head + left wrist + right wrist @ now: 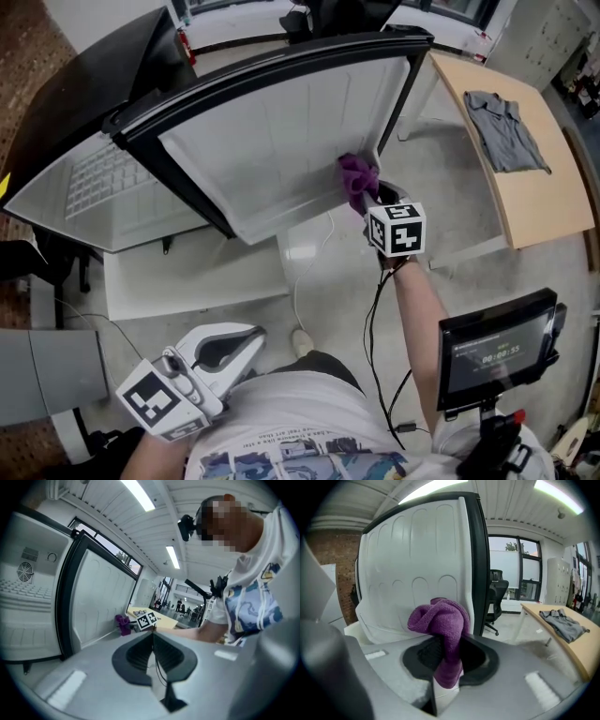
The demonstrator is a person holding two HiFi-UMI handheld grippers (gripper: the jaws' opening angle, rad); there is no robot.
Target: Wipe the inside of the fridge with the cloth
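The fridge cabinet (84,187) stands open at the far left, its ribbed white inside cut off by the frame's edge. My left tool (253,339) hangs low and near, by my waist, jaws pressed together on nothing, well apart from the fridge. The open fridge door (272,131) swings across the middle, with floor (347,281) in front of it. My right arm reaches forward and my right tool (367,197) pinches the purple cloth (357,174) at the inner liner's right corner, beside the black door edge. Whether the cloth touches the liner I cannot tell. Farther right, a table (544,206) carries a grey shirt (506,131).
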